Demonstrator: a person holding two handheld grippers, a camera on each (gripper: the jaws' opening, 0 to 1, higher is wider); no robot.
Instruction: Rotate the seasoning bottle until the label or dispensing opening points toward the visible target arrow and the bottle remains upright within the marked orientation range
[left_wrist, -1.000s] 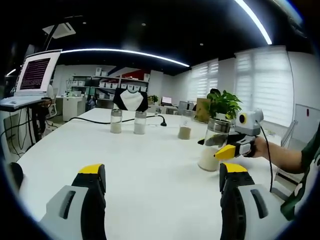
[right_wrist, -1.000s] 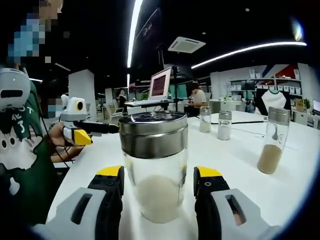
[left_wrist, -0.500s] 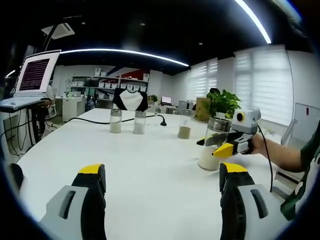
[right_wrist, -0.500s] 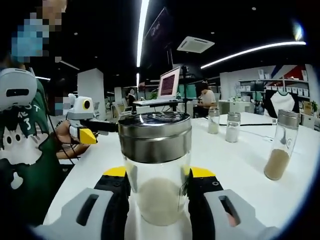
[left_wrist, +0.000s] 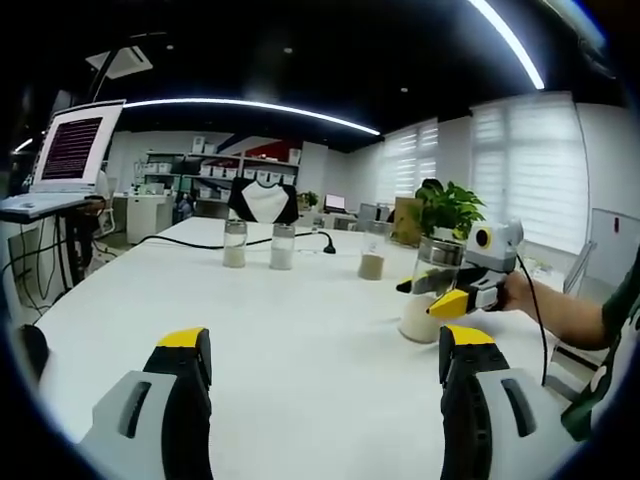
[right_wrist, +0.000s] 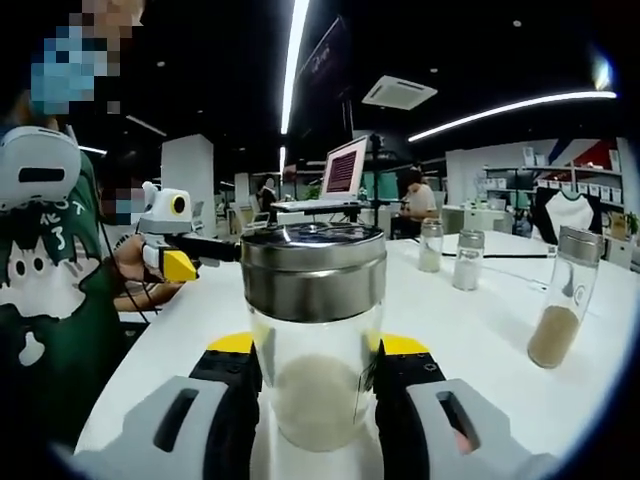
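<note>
Right gripper view: right gripper (right_wrist: 312, 365) jaws clenched on steel-lidded glass seasoning bottle (right_wrist: 313, 330); left gripper (left_wrist: 322, 375) jaws apart.

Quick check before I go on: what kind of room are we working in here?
Most likely an open-plan office or lab. A long white table holds the seasoning bottle, a laptop sits on a raised stand, shelving lines the far wall, and windows with blinds run along one side.

Two small jars (left_wrist: 258, 244) stand together far across the white table (left_wrist: 300, 330); a potted plant (left_wrist: 447, 208) behind, perhaps.
</note>
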